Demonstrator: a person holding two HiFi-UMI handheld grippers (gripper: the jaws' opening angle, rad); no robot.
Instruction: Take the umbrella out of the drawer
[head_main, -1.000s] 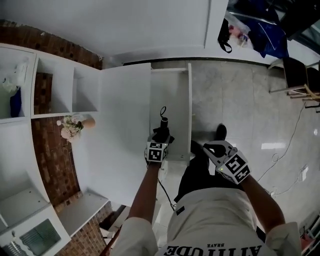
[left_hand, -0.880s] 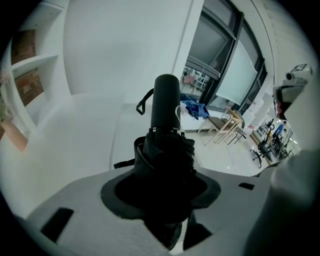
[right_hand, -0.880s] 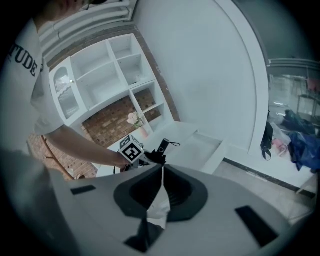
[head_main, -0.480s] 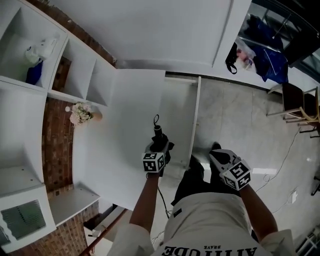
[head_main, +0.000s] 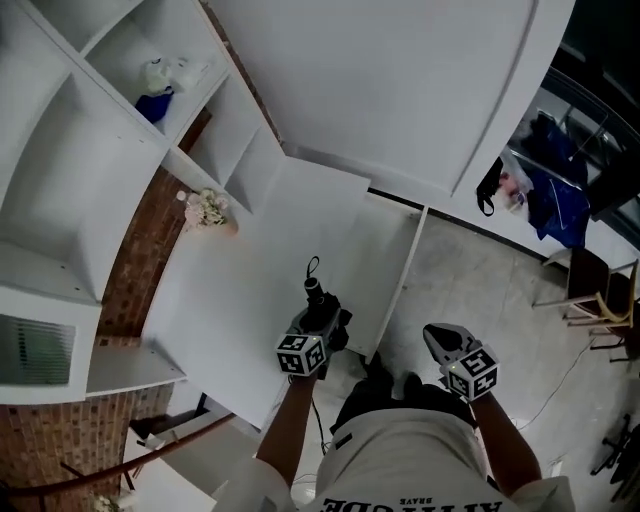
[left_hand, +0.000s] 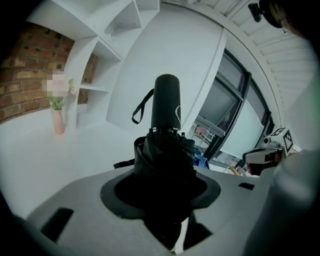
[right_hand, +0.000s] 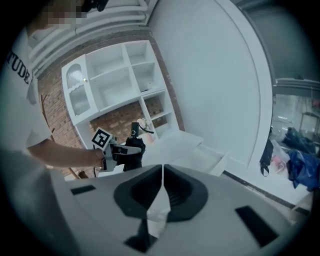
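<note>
**Umbrella out of the drawer, held in the left gripper**

- Left gripper (head_main: 322, 322): clamped on the folded black umbrella (head_main: 317, 303). The left gripper view shows the pads pressing the bunched canopy fabric from both sides, jaws partway apart around it.
- Umbrella (left_hand: 167, 131): handle end points away from the gripper and upward, with the wrist strap looping off its left side. In the head view it sits over the right edge of the white table (head_main: 225, 300), just left of the open drawer (head_main: 408, 268), and is outside the drawer.
- Right gripper (head_main: 443, 343): jaws together with nothing between them, confirmed in the right gripper view (right_hand: 161, 192). It is held off to the right over the floor, well apart from the umbrella.
- The right gripper view also shows the left gripper (right_hand: 120, 152) with the umbrella (right_hand: 134, 144) sticking up out of it, and the drawer (right_hand: 212, 161) standing open beside them.
- Background: a vase of flowers (head_main: 209, 210) stands at the back of the table, by the white shelves (head_main: 110, 140). A black bag (head_main: 488, 188) hangs at the far wall.
</note>
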